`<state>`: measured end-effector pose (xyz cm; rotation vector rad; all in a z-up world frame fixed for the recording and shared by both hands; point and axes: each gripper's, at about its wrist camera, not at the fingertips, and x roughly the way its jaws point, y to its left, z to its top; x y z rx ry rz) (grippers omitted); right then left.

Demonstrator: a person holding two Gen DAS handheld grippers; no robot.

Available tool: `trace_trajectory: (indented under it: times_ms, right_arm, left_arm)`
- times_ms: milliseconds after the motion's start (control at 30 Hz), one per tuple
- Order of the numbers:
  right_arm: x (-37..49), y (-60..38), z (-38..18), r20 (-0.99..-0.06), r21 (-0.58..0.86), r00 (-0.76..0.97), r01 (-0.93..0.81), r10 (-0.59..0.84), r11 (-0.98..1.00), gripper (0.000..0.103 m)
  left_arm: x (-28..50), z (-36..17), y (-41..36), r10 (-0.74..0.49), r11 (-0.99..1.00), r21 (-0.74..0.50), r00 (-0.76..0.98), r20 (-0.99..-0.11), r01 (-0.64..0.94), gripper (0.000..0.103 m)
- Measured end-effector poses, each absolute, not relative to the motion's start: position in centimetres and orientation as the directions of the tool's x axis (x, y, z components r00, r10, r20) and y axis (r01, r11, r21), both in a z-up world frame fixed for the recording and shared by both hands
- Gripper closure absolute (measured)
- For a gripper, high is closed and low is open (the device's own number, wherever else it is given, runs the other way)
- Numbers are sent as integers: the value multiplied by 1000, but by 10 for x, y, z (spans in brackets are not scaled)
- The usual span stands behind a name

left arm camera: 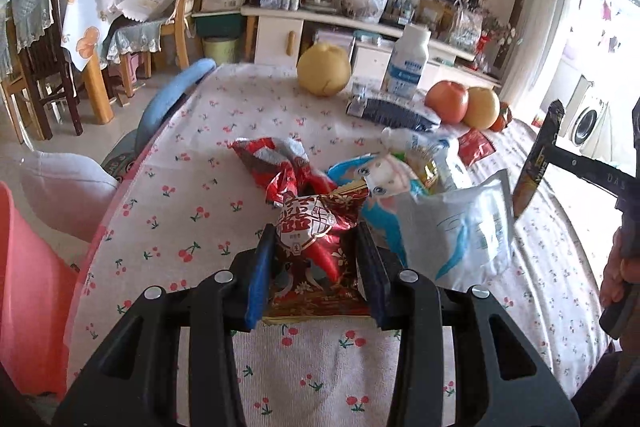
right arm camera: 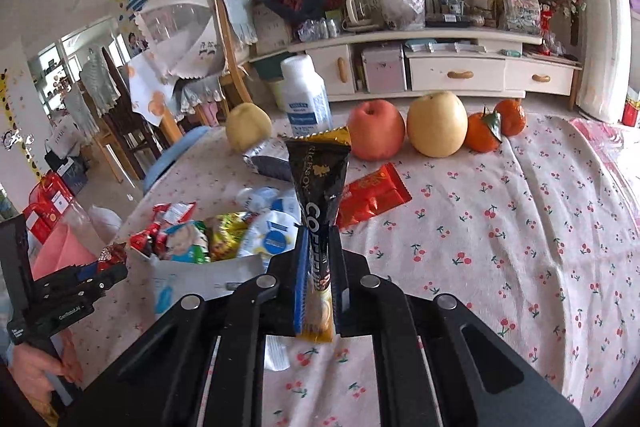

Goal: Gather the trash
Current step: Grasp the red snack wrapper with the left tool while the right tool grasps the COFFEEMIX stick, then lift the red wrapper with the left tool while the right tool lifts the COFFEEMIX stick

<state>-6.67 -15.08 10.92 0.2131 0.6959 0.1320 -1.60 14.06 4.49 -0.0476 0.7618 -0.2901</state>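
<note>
Wrapper pile [right arm camera: 208, 239] blocks the left; cloth [right arm camera: 500, 227] right lies bare (fruit [right arm camera: 438, 125] behind).

Cream TV cabinet [right arm camera: 460, 75], wooden chairs [left arm camera: 48, 67], bright daylight.

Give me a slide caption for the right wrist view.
Right gripper clamps an upright coffee sachet above the cherry-print tablecloth, fruit lined up behind.

Cherry-print tablecloth [right arm camera: 500, 227], red wrapper [left arm camera: 316, 227]
</note>
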Motion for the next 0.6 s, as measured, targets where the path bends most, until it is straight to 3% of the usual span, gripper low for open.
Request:
trace_trajectory:
  times_ms: [600]
  right_arm:
    - [-119,-113,170,-499,207,842,-114,205,972,93]
  left_arm:
    - [-27,57,169,-305,952,-198,724,-619,231,62]
